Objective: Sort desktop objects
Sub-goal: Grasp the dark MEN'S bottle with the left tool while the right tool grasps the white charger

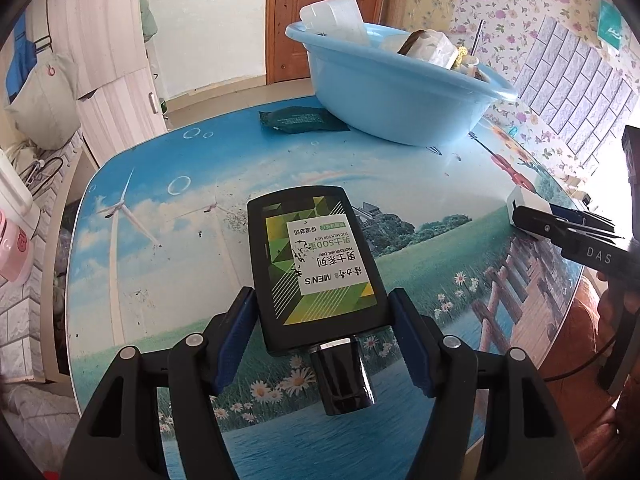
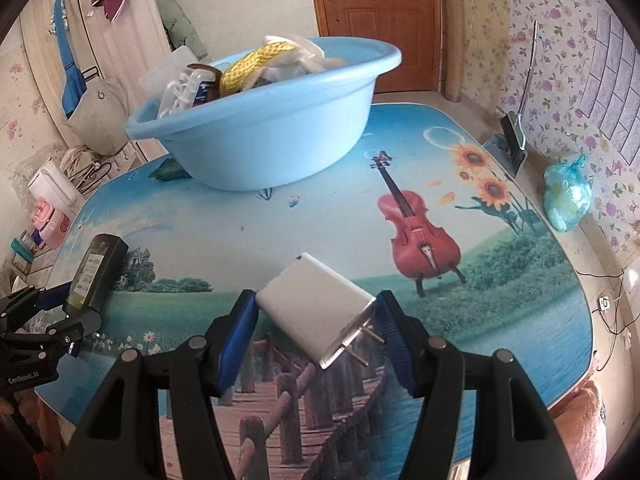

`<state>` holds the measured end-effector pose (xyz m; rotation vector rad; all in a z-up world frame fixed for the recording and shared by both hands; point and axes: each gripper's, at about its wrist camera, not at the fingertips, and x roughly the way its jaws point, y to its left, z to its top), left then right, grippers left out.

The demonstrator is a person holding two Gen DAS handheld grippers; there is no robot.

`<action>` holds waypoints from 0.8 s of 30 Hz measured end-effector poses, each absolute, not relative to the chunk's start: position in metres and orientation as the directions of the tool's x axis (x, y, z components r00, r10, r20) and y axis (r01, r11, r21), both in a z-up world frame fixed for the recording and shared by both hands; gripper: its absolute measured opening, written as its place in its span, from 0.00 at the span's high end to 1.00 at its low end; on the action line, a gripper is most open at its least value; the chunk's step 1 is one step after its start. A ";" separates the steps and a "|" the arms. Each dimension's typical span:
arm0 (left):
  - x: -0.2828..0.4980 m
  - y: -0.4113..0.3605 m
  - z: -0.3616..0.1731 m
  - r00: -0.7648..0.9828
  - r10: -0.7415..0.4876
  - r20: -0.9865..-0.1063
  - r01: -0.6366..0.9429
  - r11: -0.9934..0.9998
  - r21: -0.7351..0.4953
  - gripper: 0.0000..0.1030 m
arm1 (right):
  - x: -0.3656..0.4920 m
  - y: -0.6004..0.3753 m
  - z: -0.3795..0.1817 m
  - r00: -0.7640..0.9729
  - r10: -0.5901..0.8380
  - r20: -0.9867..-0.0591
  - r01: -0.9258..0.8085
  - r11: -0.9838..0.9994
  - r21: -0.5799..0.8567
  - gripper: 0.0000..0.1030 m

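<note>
My left gripper (image 1: 322, 312) is shut on a flat black lotion bottle (image 1: 316, 268) with a green and white label, its shiny cap toward the camera. The bottle also shows at the left of the right wrist view (image 2: 94, 276). My right gripper (image 2: 316, 316) is shut on a white plug charger (image 2: 316, 308), its metal prongs pointing toward the right finger. The charger also shows at the right of the left wrist view (image 1: 528, 208). A light blue basin (image 1: 392, 92) holding several items stands at the far side of the table; it also appears in the right wrist view (image 2: 264, 128).
A dark green sachet (image 1: 300, 120) lies beside the basin. The picture-printed table (image 1: 168, 216) has a curved left edge. A blue knotted bag (image 2: 566, 196) and a dark stand (image 2: 512, 140) sit by the floral wall at the right.
</note>
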<state>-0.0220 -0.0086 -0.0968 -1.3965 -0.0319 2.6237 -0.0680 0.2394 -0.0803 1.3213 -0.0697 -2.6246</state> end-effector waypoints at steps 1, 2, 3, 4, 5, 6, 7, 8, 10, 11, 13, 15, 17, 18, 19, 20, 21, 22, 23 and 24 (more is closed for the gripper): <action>-0.022 -0.009 -0.097 -0.548 0.159 -0.821 -0.139 -0.985 -0.098 0.35 | -0.067 0.240 -0.080 -0.579 -0.197 -0.791 0.158 -0.979 0.129 0.42; -0.022 -0.009 -0.097 -0.549 0.159 -0.821 -0.139 -0.985 -0.098 0.35 | -0.066 0.241 -0.080 -0.579 -0.194 -0.792 0.160 -0.979 0.123 0.42; -0.022 -0.009 -0.098 -0.547 0.156 -0.822 -0.138 -0.986 -0.095 0.35 | -0.066 0.240 -0.080 -0.577 -0.193 -0.793 0.162 -0.979 0.121 0.42; -0.022 -0.008 -0.098 -0.549 0.152 -0.822 -0.139 -0.986 -0.089 0.35 | -0.065 0.239 -0.080 -0.576 -0.192 -0.794 0.165 -0.979 0.117 0.42; -0.022 -0.007 -0.099 -0.550 0.146 -0.822 -0.141 -0.987 -0.081 0.35 | -0.064 0.238 -0.080 -0.576 -0.190 -0.795 0.168 -0.979 0.112 0.41; -0.022 -0.007 -0.098 -0.551 0.141 -0.822 -0.142 -0.987 -0.074 0.35 | -0.063 0.236 -0.080 -0.574 -0.185 -0.798 0.173 -0.980 0.102 0.41; -0.022 -0.006 -0.099 -0.553 0.136 -0.822 -0.143 -0.987 -0.067 0.35 | -0.062 0.233 -0.079 -0.572 -0.181 -0.800 0.181 -0.979 0.092 0.41; -0.023 -0.005 -0.099 -0.556 0.133 -0.821 -0.144 -0.988 -0.062 0.35 | -0.059 0.231 -0.080 -0.567 -0.182 -0.803 0.193 -0.978 0.085 0.41; -0.024 -0.003 -0.099 -0.562 0.122 -0.818 -0.147 -0.988 -0.046 0.35 | -0.055 0.224 -0.081 -0.551 -0.193 -0.812 0.224 -0.971 0.079 0.41; -0.024 -0.002 -0.100 -0.567 0.114 -0.816 -0.149 -0.988 -0.034 0.35 | -0.053 0.220 -0.081 -0.543 -0.199 -0.816 0.239 -0.968 0.077 0.41; -0.026 -0.002 -0.100 -0.571 0.112 -0.813 -0.150 -0.988 -0.031 0.34 | -0.048 0.213 -0.081 -0.532 -0.212 -0.820 0.269 -0.960 0.074 0.41; -0.027 -0.002 -0.101 -0.576 0.117 -0.809 -0.151 -0.988 -0.035 0.33 | -0.045 0.208 -0.081 -0.521 -0.228 -0.823 0.289 -0.954 0.081 0.41; -0.029 -0.002 -0.102 -0.582 0.118 -0.805 -0.153 -0.988 -0.034 0.32 | -0.044 0.205 -0.081 -0.520 -0.231 -0.822 0.300 -0.951 0.077 0.41; -0.029 -0.002 -0.102 -0.585 0.118 -0.803 -0.154 -0.988 -0.033 0.31 | -0.045 0.203 -0.082 -0.527 -0.222 -0.820 0.302 -0.951 0.064 0.40; -0.029 -0.002 -0.102 -0.588 0.119 -0.800 -0.155 -0.987 -0.033 0.30 | -0.045 0.202 -0.083 -0.536 -0.208 -0.818 0.300 -0.953 0.046 0.39; -0.029 -0.001 -0.102 -0.591 0.119 -0.798 -0.156 -0.987 -0.032 0.30 | -0.046 0.202 -0.084 -0.546 -0.184 -0.818 0.292 -0.956 0.020 0.35; -0.029 -0.001 -0.103 -0.594 0.121 -0.795 -0.158 -0.987 -0.032 0.29 | -0.049 0.203 -0.086 -0.552 -0.171 -0.816 0.286 -0.958 0.007 0.33; -0.029 -0.001 -0.103 -0.596 0.122 -0.794 -0.159 -0.987 -0.032 0.29 | -0.051 0.205 -0.087 -0.558 -0.169 -0.812 0.284 -0.959 0.005 0.32; -0.029 -0.001 -0.103 -0.598 0.122 -0.792 -0.160 -0.987 -0.032 0.29 | -0.053 0.207 -0.087 -0.563 -0.175 -0.807 0.284 -0.959 0.009 0.32; -0.029 -0.001 -0.103 -0.600 0.123 -0.790 -0.161 -0.987 -0.031 0.28 | -0.055 0.209 -0.087 -0.568 -0.175 -0.804 0.282 -0.959 0.010 0.32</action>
